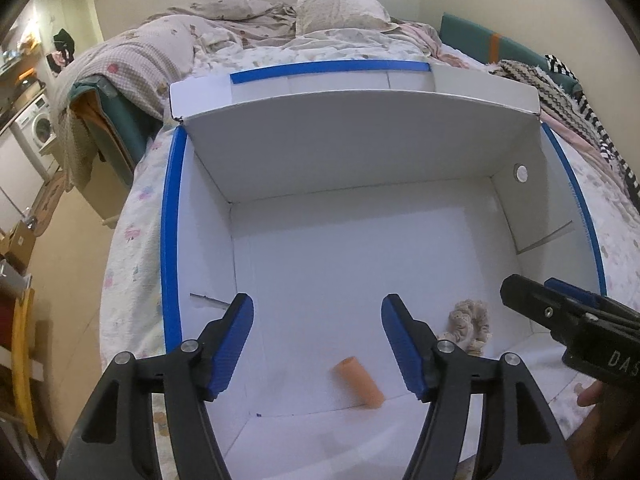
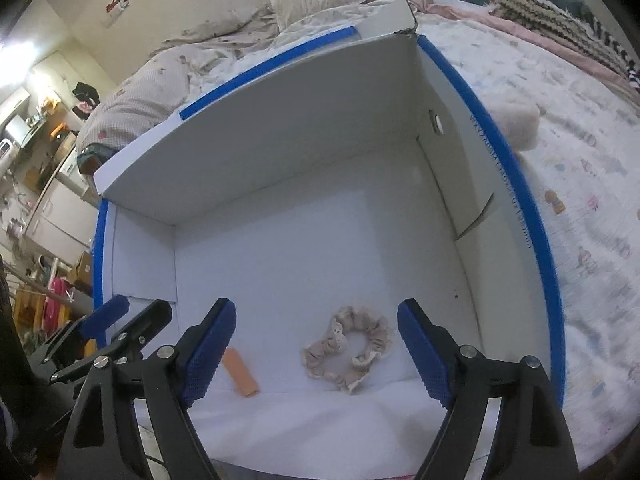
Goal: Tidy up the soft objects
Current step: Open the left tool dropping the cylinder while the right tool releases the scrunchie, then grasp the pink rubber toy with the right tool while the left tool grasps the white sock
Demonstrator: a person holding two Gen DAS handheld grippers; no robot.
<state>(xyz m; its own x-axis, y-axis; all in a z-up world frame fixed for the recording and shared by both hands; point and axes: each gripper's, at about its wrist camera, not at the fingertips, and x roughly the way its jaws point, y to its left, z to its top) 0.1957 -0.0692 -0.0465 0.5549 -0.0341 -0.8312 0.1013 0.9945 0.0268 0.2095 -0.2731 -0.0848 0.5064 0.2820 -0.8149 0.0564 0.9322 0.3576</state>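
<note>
A white cardboard box with blue-taped rims (image 1: 170,216) (image 2: 536,216) lies open on the bed. On its floor lie an orange foam cylinder (image 1: 359,382) (image 2: 240,372) and a beige lace scrunchie (image 2: 348,346) (image 1: 468,326). My left gripper (image 1: 318,344) is open and empty, hovering above the cylinder. My right gripper (image 2: 316,346) is open and empty, above the scrunchie. The right gripper also shows in the left wrist view (image 1: 560,312), and the left gripper shows in the right wrist view (image 2: 120,328).
The box's raised flap (image 1: 352,120) stands at the far side. A fluffy cream item (image 2: 516,124) lies on the bedsheet right of the box. Crumpled quilt and pillow (image 1: 340,8) lie beyond. A washing machine (image 1: 38,128) and clutter stand left of the bed.
</note>
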